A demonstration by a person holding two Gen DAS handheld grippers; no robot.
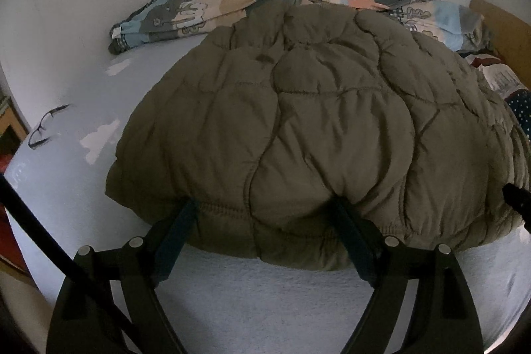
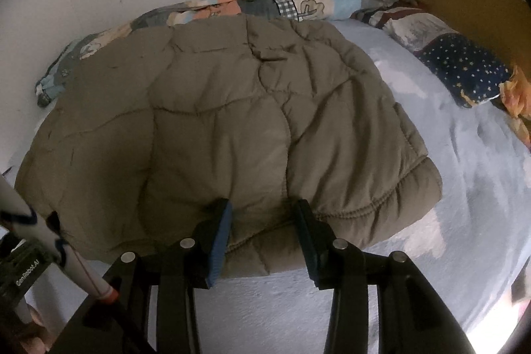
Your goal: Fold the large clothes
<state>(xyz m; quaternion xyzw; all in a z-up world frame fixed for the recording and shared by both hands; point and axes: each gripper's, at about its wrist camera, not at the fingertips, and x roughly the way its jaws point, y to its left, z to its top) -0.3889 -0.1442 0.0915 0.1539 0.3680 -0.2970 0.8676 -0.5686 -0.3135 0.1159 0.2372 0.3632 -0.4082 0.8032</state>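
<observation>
Olive quilted jacket (image 1: 315,121) lies spread across the pale blue bed (image 1: 265,304), filling the middle of both views; near hem runs from 8 to 4 o'clock just ahead of us.

Left tool (image 1: 265,208): jaws wide, tips pressed against the elastic hem (image 1: 232,211), a broad stretch of padding bulging between them. Nothing pinched yet.

Right tool (image 2: 264,209): jaws narrower but parted, also nosed into the hem (image 2: 348,211), toward the jacket's 4 o'clock corner.

Step in hand, as we judge it: taking the near hem in both tools to fold it away toward 12 o'clock.

To do it well:
- Close on the stitched hem band, not the puffy panel; filling will squirm out.
- Take both layers, or the underside may stay behind.
- Lift both tools level, so the fold line stays square.

Glasses (image 1: 46,125) at 9 o'clock and patterned bedding (image 1: 186,15) at 12 are apart from the jacket's sweep; mind the bedding on landing.
</observation>
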